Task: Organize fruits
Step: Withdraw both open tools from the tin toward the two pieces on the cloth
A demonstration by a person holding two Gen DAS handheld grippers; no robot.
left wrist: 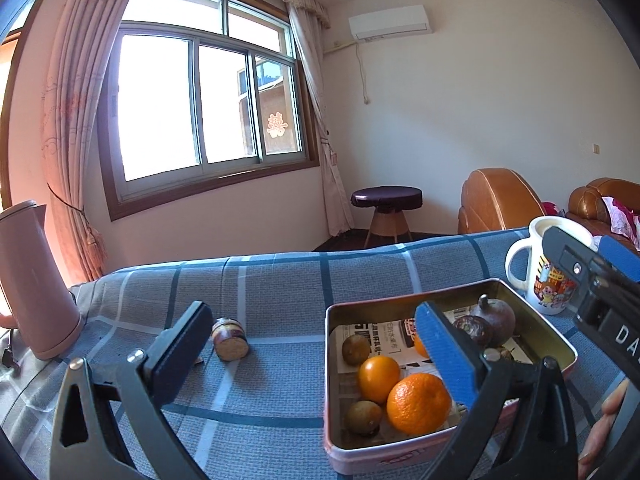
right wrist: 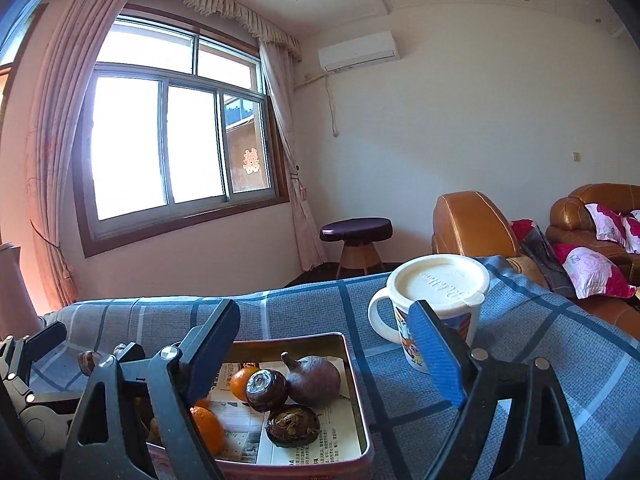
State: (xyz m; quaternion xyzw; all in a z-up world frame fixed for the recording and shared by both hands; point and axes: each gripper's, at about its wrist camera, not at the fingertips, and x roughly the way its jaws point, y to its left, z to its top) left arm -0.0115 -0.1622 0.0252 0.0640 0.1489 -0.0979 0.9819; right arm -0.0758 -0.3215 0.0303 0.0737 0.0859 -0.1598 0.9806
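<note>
A pink metal tin (left wrist: 556, 344) lined with newspaper sits on the blue checked tablecloth. It holds oranges (left wrist: 418, 402), small brown fruits (left wrist: 356, 349) and dark purple fruits (left wrist: 494, 316). In the right wrist view the tin (right wrist: 354, 392) shows the dark fruits (right wrist: 314, 378) and an orange (right wrist: 206, 428). My left gripper (left wrist: 316, 352) is open and empty, above the tin's left side. My right gripper (right wrist: 324, 344) is open and empty, above the tin's right edge; it also shows at the right of the left wrist view (left wrist: 592, 264).
A small round jar-like object (left wrist: 229, 339) lies on its side left of the tin. A pink kettle (left wrist: 30, 280) stands at the far left. A white lidded cartoon mug (right wrist: 436, 308) stands right of the tin. Leather sofas and a stool are beyond the table.
</note>
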